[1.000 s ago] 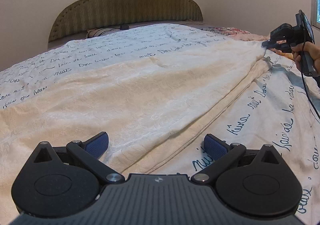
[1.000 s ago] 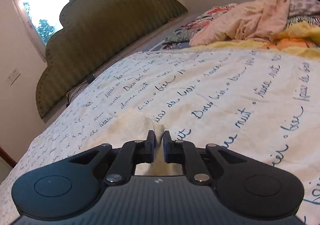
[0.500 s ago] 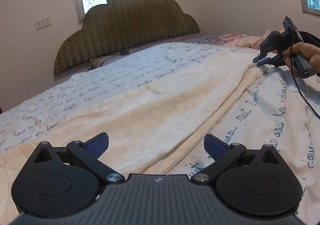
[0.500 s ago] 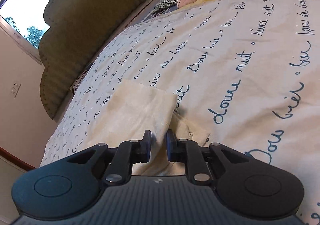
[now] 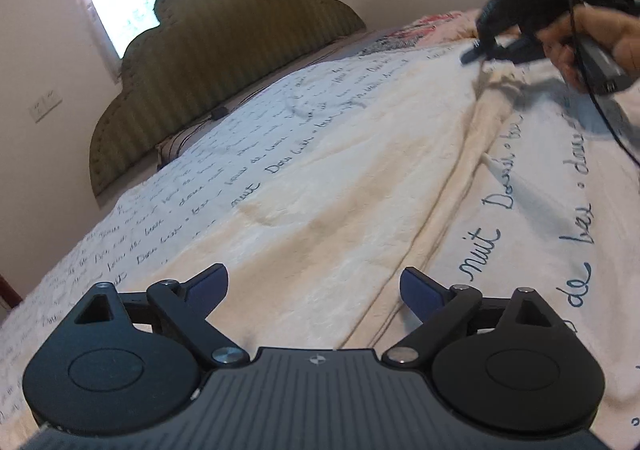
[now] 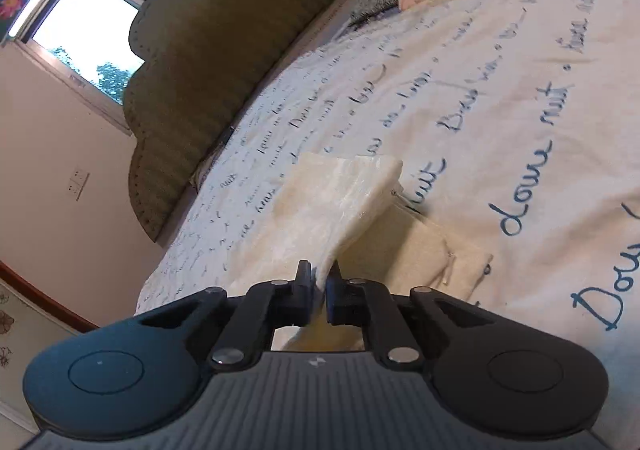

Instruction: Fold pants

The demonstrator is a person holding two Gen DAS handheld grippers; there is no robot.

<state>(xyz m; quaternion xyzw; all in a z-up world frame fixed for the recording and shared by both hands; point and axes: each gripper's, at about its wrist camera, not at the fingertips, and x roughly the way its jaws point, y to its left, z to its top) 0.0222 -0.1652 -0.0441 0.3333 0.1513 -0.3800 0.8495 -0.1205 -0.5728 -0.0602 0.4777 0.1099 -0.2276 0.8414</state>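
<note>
script-print bedspread [image 5: 532, 250], left claw [image 5: 314, 286] spread wide, right claw [image 6: 319, 282] pinching pants [image 6: 332, 202]

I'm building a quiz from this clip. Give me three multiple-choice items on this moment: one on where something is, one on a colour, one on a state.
1. Where do the pants lie?
A. on the bedspread
B. on the floor
C. over the headboard

2. What colour are the pads on the left gripper?
A. red
B. blue
C. green

3. What is the right gripper doing?
A. hanging open above the bed
B. shut on the pants
C. shut on a pillow

Answers:
1 A, the cream cloth spreads flat over the script-printed cover.
2 B, both fingertips show blue.
3 B, its jaws pinch a raised cloth edge.
</note>
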